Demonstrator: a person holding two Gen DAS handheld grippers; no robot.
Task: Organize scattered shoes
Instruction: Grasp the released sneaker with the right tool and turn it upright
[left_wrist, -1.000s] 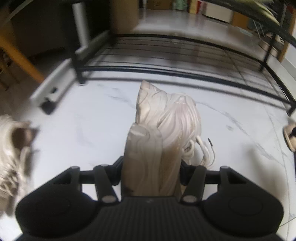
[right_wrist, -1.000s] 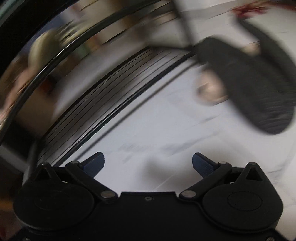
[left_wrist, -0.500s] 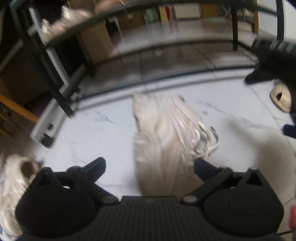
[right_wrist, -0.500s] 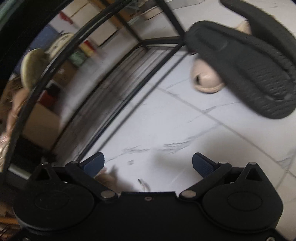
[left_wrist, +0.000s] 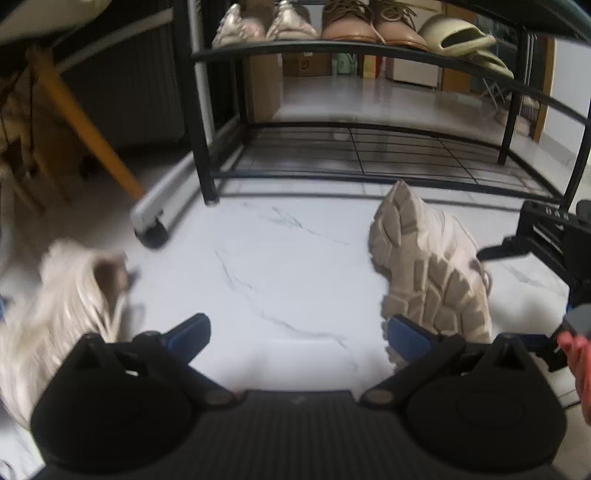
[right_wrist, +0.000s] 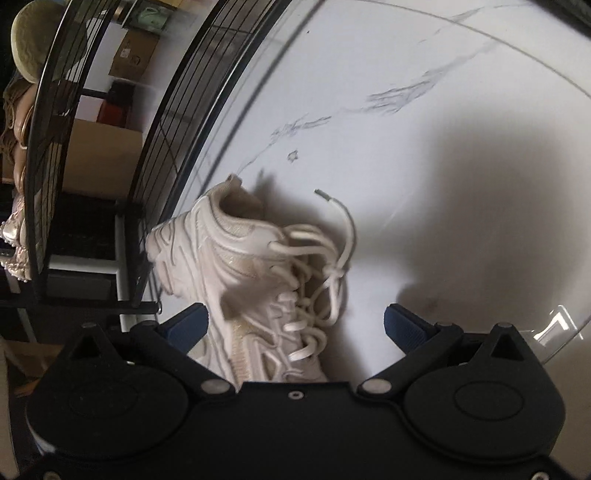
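On the floor before the shoe rack (left_wrist: 369, 51), both tools, left (left_wrist: 299, 334) and right (right_wrist: 295, 325), gape released; the tipped sneaker's (right_wrist: 251, 273) loose laces (right_wrist: 340, 236) could snag the right one.

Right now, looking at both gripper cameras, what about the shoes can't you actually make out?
- Left wrist view: the second sneaker on the floor is motion-blurred and cut off by the left edge.
- Left wrist view: the tipped sneaker shows mostly its sole; its upper faces away.
- Right wrist view: that sneaker's toe is hidden behind the right gripper.
- Right wrist view: shoes on the rack are squeezed against the left edge.
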